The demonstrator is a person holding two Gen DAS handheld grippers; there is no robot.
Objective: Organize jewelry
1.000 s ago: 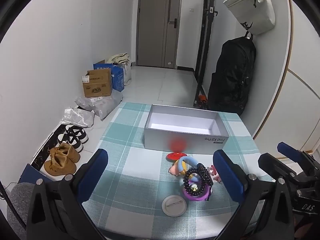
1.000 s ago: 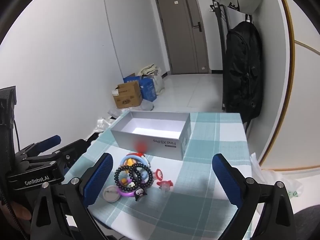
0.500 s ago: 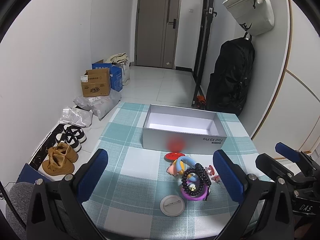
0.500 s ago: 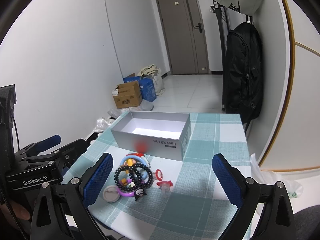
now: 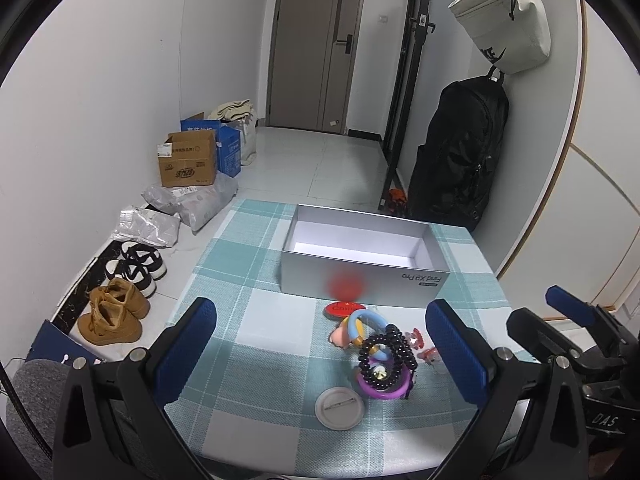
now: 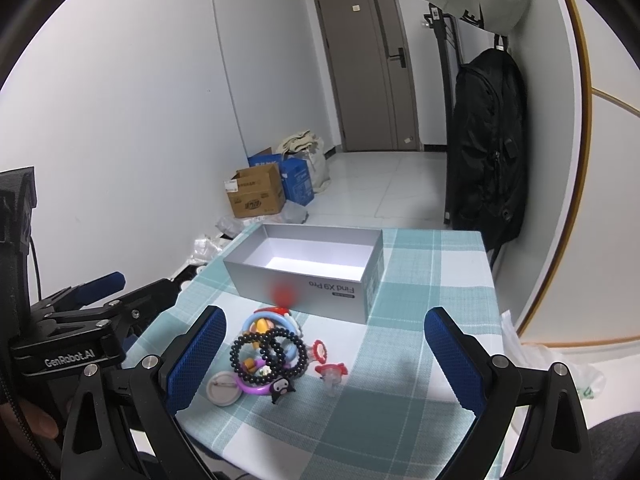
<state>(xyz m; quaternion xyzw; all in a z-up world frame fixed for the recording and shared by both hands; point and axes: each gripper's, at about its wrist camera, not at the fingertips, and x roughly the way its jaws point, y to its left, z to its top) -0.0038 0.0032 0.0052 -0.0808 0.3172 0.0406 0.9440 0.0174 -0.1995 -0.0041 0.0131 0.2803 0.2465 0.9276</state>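
Observation:
A small pile of jewelry lies on the checked tablecloth (image 5: pixel 248 280) in front of an open silver box (image 5: pixel 362 256). It holds black bead bracelets (image 5: pixel 386 354), a purple ring (image 5: pixel 380 390), a blue ring (image 5: pixel 366 320), a red disc (image 5: pixel 342 308), red clips (image 5: pixel 418 338) and a white round badge (image 5: pixel 340 407). The same pile shows in the right wrist view, with the beads (image 6: pixel 266 354), the badge (image 6: pixel 222 388) and the box (image 6: pixel 308 268). My left gripper (image 5: pixel 320 352) is open and empty above the near table edge. My right gripper (image 6: pixel 322 364) is open and empty, just right of the pile.
Shoes (image 5: pixel 116 312), plastic bags (image 5: pixel 192 200) and cardboard boxes (image 5: pixel 188 164) lie on the floor left of the table. A black backpack (image 5: pixel 456 152) hangs on the right wall. A closed door (image 5: pixel 316 44) stands at the back.
The left wrist view has pulled back slightly, so the pile and the box sit a little farther off. The right wrist view has hardly changed. Both grippers stay open.

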